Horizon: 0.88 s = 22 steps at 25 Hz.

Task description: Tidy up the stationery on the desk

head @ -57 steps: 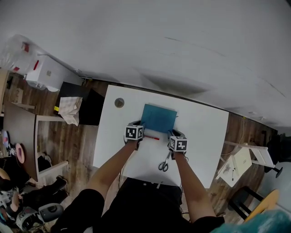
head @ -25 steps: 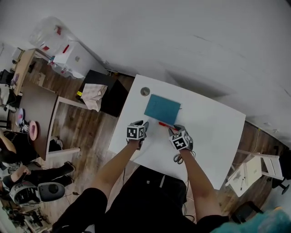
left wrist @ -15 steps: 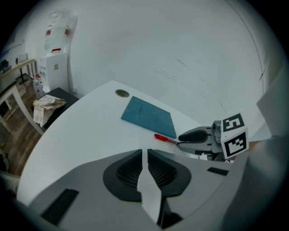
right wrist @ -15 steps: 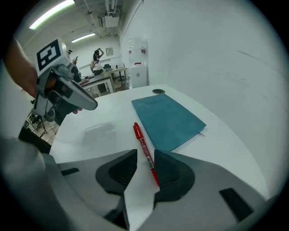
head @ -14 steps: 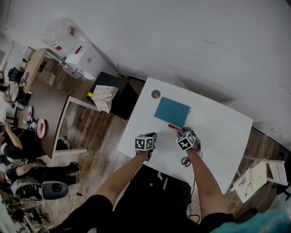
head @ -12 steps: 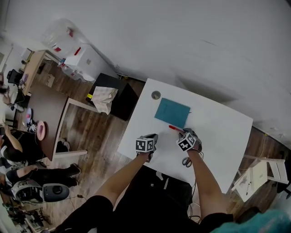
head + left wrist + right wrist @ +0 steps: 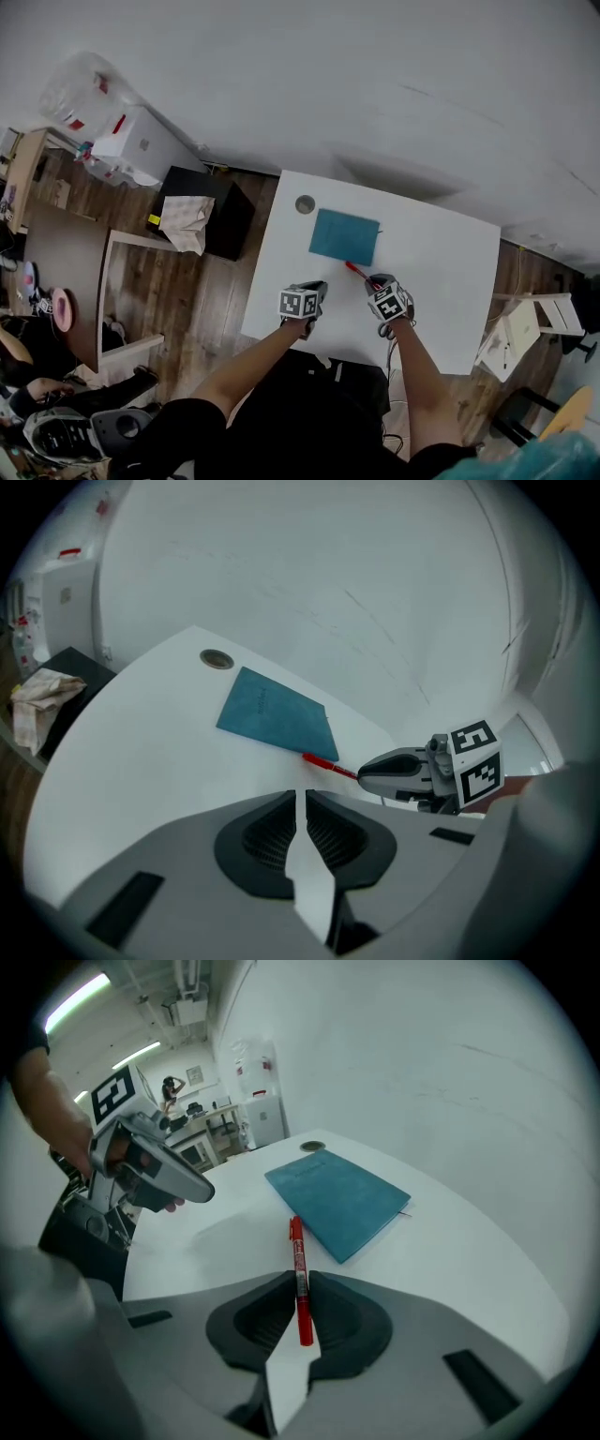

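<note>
Now | left fingers closed, empty | right fingers just clamped pen | scissors half-hidden

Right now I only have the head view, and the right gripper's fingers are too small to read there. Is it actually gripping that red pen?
Observer: Yes. In its own view the right gripper has just been closing its fingers, and they pinch the red pen along its rear half.
Operator: And the left one?
Observer: The left gripper has just been closing too. Its view shows the fingers nearly together with nothing between them, only bare desk beyond the slit.
Operator: Where does the pen point?
Observer: Forward, with its far end beside the edge of the teal notebook.
</note>
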Available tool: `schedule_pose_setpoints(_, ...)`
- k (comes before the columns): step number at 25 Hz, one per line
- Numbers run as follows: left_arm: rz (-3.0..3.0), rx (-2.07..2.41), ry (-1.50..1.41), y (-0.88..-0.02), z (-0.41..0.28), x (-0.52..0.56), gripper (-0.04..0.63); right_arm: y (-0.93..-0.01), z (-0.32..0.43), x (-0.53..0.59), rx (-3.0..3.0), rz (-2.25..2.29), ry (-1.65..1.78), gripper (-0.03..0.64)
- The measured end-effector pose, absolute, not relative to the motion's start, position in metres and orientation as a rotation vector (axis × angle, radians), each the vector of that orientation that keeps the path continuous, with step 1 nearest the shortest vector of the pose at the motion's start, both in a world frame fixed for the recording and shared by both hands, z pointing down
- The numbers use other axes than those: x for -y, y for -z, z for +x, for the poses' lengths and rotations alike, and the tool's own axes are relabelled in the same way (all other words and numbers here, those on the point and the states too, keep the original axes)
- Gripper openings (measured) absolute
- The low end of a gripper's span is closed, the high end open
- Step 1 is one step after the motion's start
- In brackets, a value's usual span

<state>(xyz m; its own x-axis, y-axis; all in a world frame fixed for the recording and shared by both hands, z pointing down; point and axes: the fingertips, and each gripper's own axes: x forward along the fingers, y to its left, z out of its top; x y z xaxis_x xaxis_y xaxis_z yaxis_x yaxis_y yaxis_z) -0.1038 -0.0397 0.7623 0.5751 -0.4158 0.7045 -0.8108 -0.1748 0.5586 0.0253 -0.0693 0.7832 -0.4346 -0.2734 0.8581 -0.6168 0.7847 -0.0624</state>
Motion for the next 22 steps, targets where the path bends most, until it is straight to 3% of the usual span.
schedule_pose_setpoints(12, 1.856, 0.899, -0.565, -0.771, -0.087, 0.042, 0.043, -0.766, 0.126, 0.100, 1.905, 1.292, -0.731, 0.058)
schedule_pose_setpoints(22, 1.803, 0.988, -0.577, -0.772, -0.089, 0.060, 0.043, -0.814, 0.154, 0.120, 1.835, 1.329, -0.796, 0.058)
